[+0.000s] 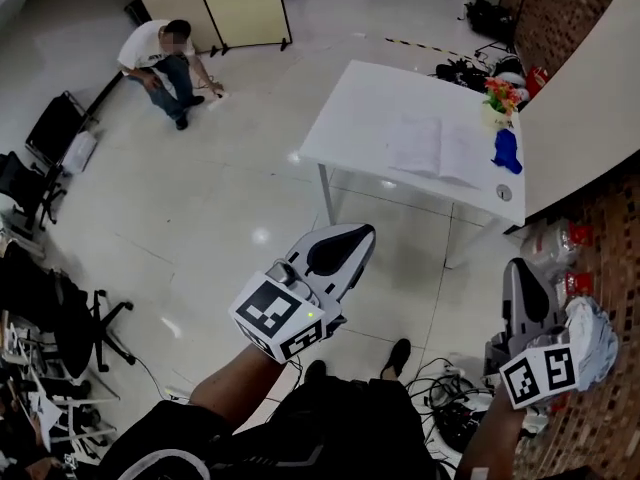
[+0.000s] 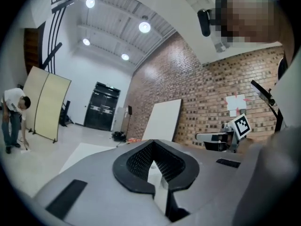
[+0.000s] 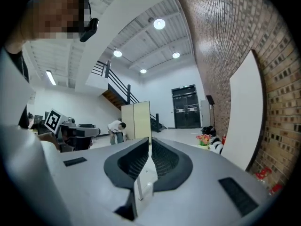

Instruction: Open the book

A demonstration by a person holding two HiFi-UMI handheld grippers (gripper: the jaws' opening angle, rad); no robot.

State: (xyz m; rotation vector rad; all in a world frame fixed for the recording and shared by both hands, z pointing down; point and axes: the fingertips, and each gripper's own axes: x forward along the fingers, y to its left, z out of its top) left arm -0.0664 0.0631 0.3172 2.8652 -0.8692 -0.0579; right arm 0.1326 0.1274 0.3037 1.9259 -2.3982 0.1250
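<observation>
A book (image 1: 437, 148) lies flat with white pages showing on the white table (image 1: 350, 118), well ahead of both grippers. My left gripper (image 1: 366, 232) hovers over the floor short of the table's near-left corner. In the left gripper view its jaws (image 2: 153, 141) meet at the tip with nothing between them. My right gripper (image 1: 515, 266) is held to the right, near the brick wall, also short of the table. The right gripper view shows that gripper (image 3: 149, 139) shut and empty, pointing level into the room.
A pot of flowers (image 1: 500, 96) and a blue object (image 1: 507, 151) stand at the table's right end. A person (image 1: 160, 56) crouches on the floor far left, near a yellow folding screen (image 1: 240, 3). Chairs (image 1: 40, 148) line the left side. Cables (image 1: 450, 388) lie by my feet.
</observation>
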